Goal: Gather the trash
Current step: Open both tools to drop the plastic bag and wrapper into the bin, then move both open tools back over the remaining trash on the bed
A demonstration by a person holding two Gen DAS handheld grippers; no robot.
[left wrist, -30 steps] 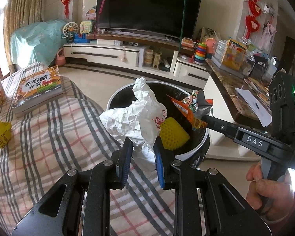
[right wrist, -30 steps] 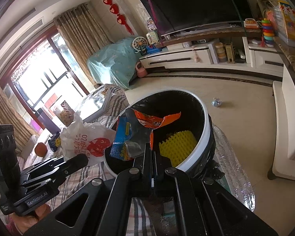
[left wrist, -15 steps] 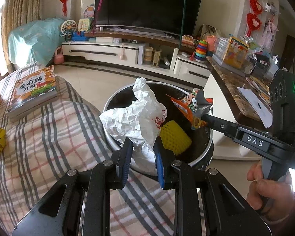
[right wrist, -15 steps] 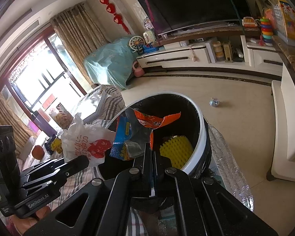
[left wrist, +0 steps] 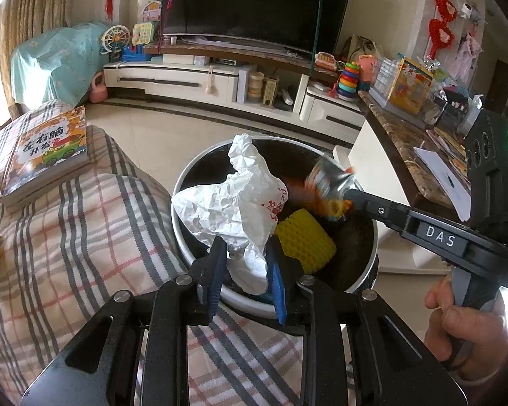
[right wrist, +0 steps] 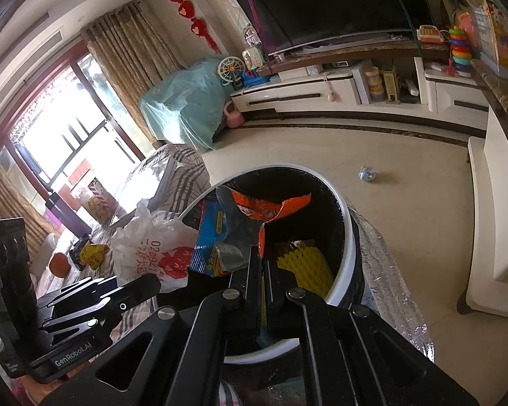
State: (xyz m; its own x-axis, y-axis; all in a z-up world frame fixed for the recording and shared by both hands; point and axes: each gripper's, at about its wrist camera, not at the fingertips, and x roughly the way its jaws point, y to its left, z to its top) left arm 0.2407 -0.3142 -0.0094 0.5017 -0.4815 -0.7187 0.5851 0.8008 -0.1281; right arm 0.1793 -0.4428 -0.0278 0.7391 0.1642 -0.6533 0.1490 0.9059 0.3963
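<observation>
**Both hands loaded over the bin**

Living room, TV across the top, round white-rimmed black trash bin (left wrist: 183, 223) at centre. Left gripper (left wrist: 245, 275) pinches a crumpled white plastic bag (left wrist: 233, 203); right gripper (right wrist: 259, 262) clamps an orange-and-blue foil snack wrapper (right wrist: 244, 226) (blurred in the left view), both poised above the opening, presumably for dropping.

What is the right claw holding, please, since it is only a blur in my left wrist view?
Observer: An orange snack wrapper and a blue packet, pinched in the shut right claw over the bin.
Operator: Is any trash lying on the floor?
Observer: Yes, a small crumpled wad lies on the tiles beyond the bin.
Operator: Anything new about the left claw's load?
Observer: The white bag in the left claw shows a round red logo on the side facing the right claw.
</observation>
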